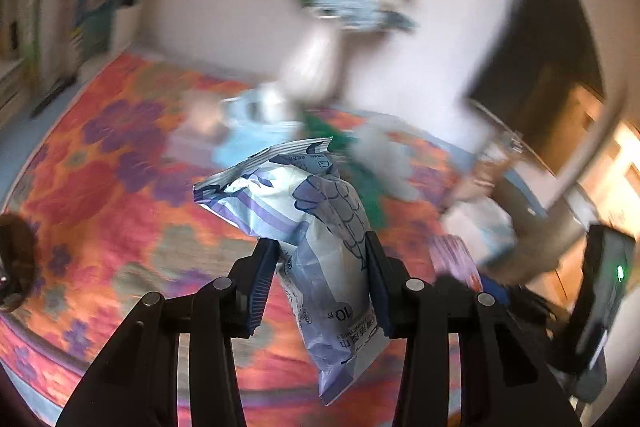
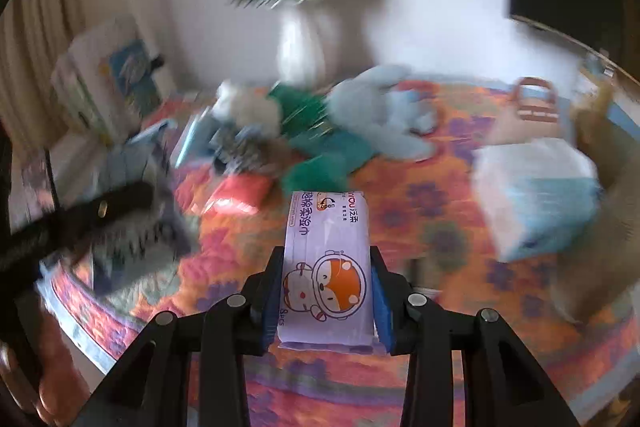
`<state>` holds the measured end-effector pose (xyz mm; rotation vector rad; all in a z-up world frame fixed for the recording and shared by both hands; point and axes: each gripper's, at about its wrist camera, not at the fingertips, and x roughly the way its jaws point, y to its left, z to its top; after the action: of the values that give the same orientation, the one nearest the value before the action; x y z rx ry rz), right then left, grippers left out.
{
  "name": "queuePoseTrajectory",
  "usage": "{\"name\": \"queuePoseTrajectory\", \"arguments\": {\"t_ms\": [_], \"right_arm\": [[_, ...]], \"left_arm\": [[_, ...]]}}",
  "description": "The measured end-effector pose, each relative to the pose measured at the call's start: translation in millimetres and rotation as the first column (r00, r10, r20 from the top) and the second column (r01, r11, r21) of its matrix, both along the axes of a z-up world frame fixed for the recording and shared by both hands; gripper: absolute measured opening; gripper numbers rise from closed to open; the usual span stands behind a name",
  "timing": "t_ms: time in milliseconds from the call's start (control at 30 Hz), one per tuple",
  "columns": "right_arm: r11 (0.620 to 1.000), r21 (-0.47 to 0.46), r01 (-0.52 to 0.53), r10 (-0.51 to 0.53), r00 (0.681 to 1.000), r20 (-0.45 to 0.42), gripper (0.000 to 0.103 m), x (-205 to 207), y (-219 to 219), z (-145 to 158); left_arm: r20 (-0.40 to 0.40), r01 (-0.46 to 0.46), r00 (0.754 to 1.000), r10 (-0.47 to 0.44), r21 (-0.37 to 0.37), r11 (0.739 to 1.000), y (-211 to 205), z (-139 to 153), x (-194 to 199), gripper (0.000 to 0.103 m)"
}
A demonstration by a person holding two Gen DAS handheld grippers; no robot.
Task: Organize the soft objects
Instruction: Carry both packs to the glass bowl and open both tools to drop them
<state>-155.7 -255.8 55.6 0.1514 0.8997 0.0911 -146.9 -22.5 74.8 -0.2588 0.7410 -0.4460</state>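
Orange flowered cloth [image 2: 420,187] covered the table, where one grey plush toy [image 2: 384,115] lay. Above it, the left tool [image 1: 320,259] pinched one blue-white wipes pack [image 1: 320,227]; the right tool [image 2: 326,267] clamped one purple wipes pack [image 2: 326,255].

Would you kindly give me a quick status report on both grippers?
Left gripper shut on blue wipes pack. Right gripper shut on purple wipes pack. Both raised over floral tablecloth; plush toys ahead.
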Motion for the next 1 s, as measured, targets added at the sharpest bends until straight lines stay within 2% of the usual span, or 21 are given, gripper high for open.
{"name": "queuePoseTrajectory", "arguments": {"t_ms": [133, 233, 367, 400, 533, 700, 767, 833, 867, 900, 1000], "right_arm": [[0.998, 0.033, 0.052, -0.051, 0.999, -0.014, 0.038, -22.3, -37.1, 12.9], [0.998, 0.03, 0.064, -0.062, 0.997, -0.045, 0.037, -43.8, -57.7, 20.5], [0.996, 0.049, 0.074, -0.069, 0.993, -0.099, 0.037, -81.0, -106.1, 25.1], [0.995, 0.037, 0.088, -0.084, 0.99, -0.109, 0.038, -89.1, -116.5, 27.1], [0.986, -0.04, 0.161, -0.165, 0.975, -0.151, 0.038, -111.5, -160.3, 33.5], [0.963, -0.086, 0.255, -0.266, 0.948, -0.174, 0.037, -132.3, -220.9, 46.4], [0.942, -0.109, 0.317, -0.331, 0.931, -0.151, 0.038, -142.8, -246.7, 54.8], [0.914, -0.134, 0.382, -0.397, 0.911, -0.11, 0.038, -153.3, -275.9, 63.9], [0.904, -0.127, 0.409, -0.421, 0.902, -0.09, 0.038, -155.3, -290.2, 68.8], [0.895, -0.112, 0.431, -0.44, 0.895, -0.069, 0.038, -155.5, -303.4, 74.4], [0.874, -0.098, 0.475, -0.48, 0.877, -0.031, 0.038, -148.3, -332.8, 84.4]], "left_arm": [[0.016, 0.115, 0.993, -0.114, -0.001, 0.993, -41.0, 11.0, -14.6, 0.04], [0.014, 0.209, 0.978, -0.209, -0.002, 0.978, -75.3, 14.6, -30.7, 0.04], [0.0, 0.369, 0.929, -0.369, 0.002, 0.929, -124.4, 16.6, -61.4, 0.04], [-0.003, 0.403, 0.915, -0.403, 0.006, 0.915, -135.9, 16.7, -68.5, 0.04], [-0.017, 0.564, 0.826, -0.563, 0.027, 0.826, -193.7, 17.8, -100.6, 0.04], [-0.028, 0.691, 0.723, -0.69, 0.059, 0.721, -249.7, 19.9, -128.2, 0.04], [-0.018, 0.726, 0.686, -0.728, 0.083, 0.682, -275.8, 23.5, -135.5, 0.04], [0.003, 0.745, 0.663, -0.749, 0.101, 0.659, -298.5, 28.7, -139.6, 0.04], [0.017, 0.749, 0.655, -0.755, 0.111, 0.653, -310.6, 32.5, -143.0, 0.04], [0.03, 0.743, 0.659, -0.751, 0.131, 0.657, -322.4, 35.5, -144.2, 0.04], [0.059, 0.708, 0.69, -0.722, 0.155, 0.689, -355.8, 43.0, -136.3, 0.04]]}}
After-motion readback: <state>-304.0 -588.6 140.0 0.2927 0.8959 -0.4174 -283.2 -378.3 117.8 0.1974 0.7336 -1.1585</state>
